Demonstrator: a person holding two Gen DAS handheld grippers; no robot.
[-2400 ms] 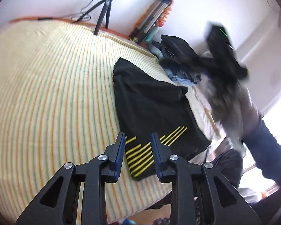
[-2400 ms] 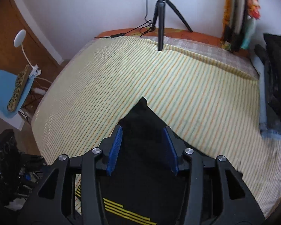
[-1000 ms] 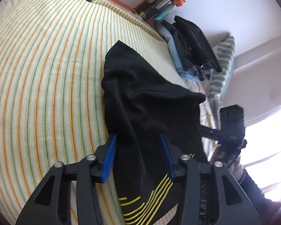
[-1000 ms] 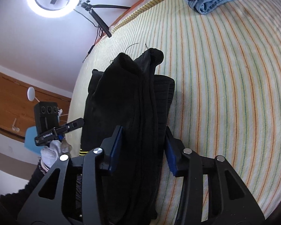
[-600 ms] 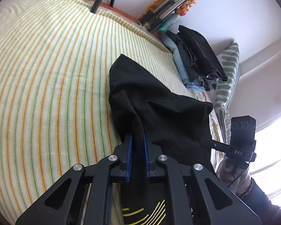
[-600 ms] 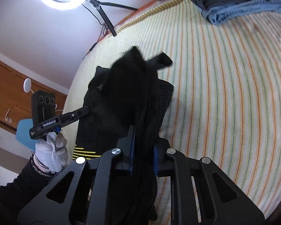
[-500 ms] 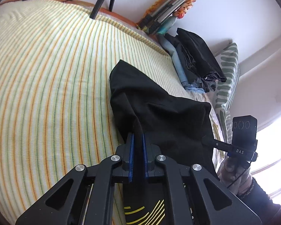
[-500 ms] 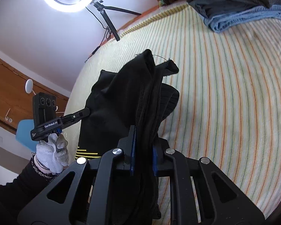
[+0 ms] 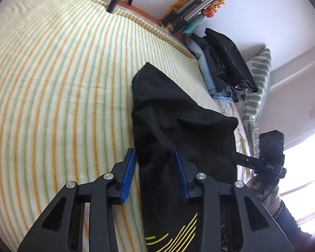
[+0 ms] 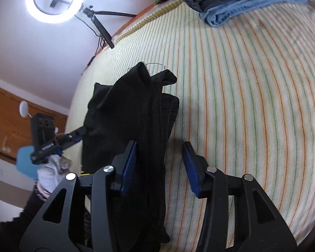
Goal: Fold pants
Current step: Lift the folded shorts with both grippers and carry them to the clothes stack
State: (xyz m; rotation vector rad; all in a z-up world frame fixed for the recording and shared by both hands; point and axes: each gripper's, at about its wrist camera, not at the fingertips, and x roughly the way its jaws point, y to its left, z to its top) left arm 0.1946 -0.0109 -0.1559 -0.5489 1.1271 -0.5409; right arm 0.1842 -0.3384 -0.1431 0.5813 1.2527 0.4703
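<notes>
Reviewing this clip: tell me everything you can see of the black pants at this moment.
The black pants lie folded into a lumpy, long bundle on the striped bedsheet. The fabric looks soft and matte, with yellow stripes near the closest end. One edge shows stacked layers. Both the left hand-held gripper and the right hand-held gripper are open, their jaws straddling the cloth without clamping it.

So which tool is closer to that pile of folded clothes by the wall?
Right, I'd judge. The right tool sits at the pants' edge facing the folded pile; the left tool works their opposite edge.
</notes>
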